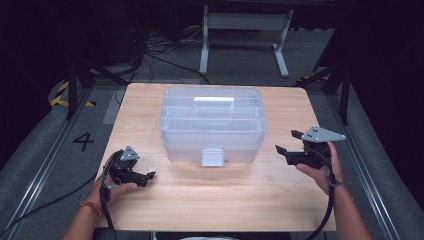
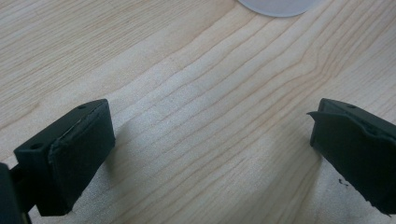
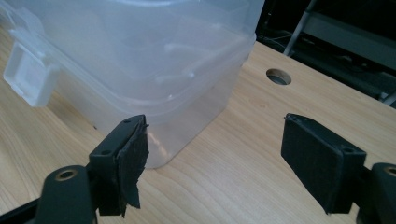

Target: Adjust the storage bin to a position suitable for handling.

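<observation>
Overhead, saw a clear storage box (image 1: 212, 122) at frame centre on the counter (image 1: 200, 200), left tongs (image 1: 150, 176) lower left, right tongs (image 1: 287, 142) right, both apart, empty. Left gripper view: bare wood between jaws. Right gripper view: box upper left, near the left jaw.

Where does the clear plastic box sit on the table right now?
In the high view the clear plastic box sits mid-table toward the far edge, its white latch facing the person, between the left gripper and the right gripper.
</observation>
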### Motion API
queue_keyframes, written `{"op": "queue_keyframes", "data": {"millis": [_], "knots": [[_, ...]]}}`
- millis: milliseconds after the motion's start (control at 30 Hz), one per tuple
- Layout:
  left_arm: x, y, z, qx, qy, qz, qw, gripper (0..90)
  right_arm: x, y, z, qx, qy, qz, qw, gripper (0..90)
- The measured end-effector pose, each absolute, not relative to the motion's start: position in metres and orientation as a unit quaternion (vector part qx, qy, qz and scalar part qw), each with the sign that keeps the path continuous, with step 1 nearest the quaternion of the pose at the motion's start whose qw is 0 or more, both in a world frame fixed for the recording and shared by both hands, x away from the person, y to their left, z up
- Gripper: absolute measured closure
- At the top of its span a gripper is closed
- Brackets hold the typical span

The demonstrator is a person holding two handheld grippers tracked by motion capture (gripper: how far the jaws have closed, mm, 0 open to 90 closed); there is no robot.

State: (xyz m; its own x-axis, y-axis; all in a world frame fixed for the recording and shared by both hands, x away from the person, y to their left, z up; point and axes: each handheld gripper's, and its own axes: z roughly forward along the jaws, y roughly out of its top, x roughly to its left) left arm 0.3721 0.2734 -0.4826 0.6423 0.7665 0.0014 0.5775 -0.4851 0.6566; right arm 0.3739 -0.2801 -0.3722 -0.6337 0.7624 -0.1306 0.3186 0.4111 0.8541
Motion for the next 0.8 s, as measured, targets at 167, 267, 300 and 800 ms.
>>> {"op": "queue_keyframes", "data": {"millis": [167,267,300,800], "knots": [[0.372,0.273,-0.483,0.849,0.397,0.147,0.317,0.3,0.375,-0.28,-0.366,0.337,0.796,0.428,0.264,23.7],[0.372,0.273,-0.483,0.848,0.399,0.145,0.318,0.3,0.376,-0.278,-0.362,0.336,0.795,0.429,0.266,23.7],[0.372,0.273,-0.483,0.848,0.398,0.145,0.318,0.3,0.377,-0.277,-0.361,0.333,0.796,0.428,0.268,23.7],[0.372,0.273,-0.483,0.848,0.399,0.145,0.318,0.3,0.383,-0.271,-0.338,0.321,0.795,0.432,0.279,23.8]]}}
